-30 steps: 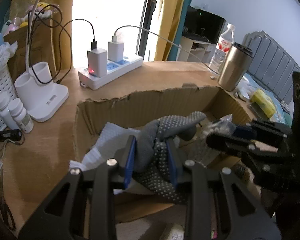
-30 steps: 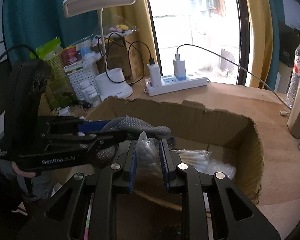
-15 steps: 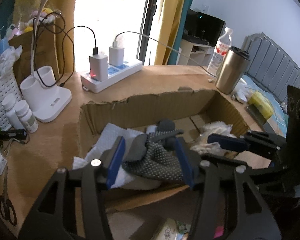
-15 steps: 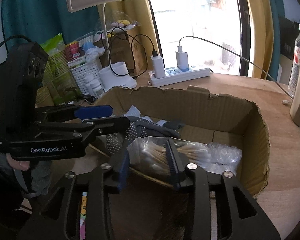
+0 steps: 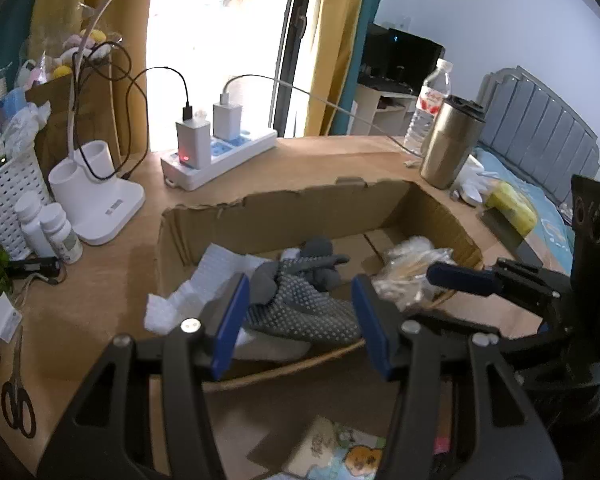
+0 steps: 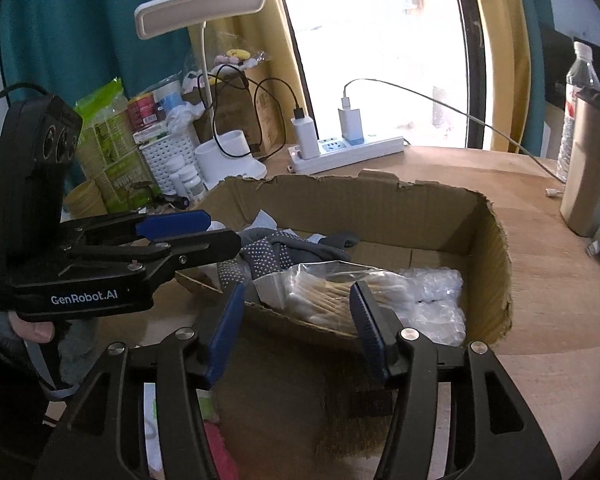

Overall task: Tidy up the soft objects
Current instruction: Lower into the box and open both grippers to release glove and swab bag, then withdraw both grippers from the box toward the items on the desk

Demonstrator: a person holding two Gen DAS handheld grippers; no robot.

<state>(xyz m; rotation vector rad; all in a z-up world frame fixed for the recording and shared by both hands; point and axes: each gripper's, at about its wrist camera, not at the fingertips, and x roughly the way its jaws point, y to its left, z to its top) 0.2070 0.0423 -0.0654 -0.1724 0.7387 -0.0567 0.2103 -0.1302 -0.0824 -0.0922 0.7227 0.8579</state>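
1. Left gripper [image 5: 300, 320]: jaws spread wide, nothing between the blue pads. It sits over the near wall of the cardboard box [image 5: 284, 216].
2. Right gripper [image 6: 296, 324]: jaws also spread wide, nothing clamped. It is at the near edge of the box too, just beside the left one.
3. Grey dotted glove [image 5: 300, 300] lies inside the box, left half, crumpled. It partly covers white tissue paper [image 5: 204, 284] that hangs over the left rim.
4. Bag of cotton swabs [image 6: 332, 292] lies in the box to the right of the glove, touching it. Its near end is hidden behind the box wall in the right wrist view.
5. A clear plastic packet [image 6: 436, 292] sits in the right corner of the box. Contents are too crumpled to make out.
6. The box floor under the items is mostly hidden, and the near wall is blurred in both views.
7. A printed pack [image 5: 340, 456] shows below the left gripper, cut off by the frame. Can't tell what it is.
8. Desk [image 5: 320, 160] behind the box: power strip [image 5: 220, 160] with two chargers, steel tumbler [image 5: 450, 144], water bottle [image 5: 428, 108] partly behind it.
9. Scissors [image 5: 16, 396] at the far left, blades hard to see.
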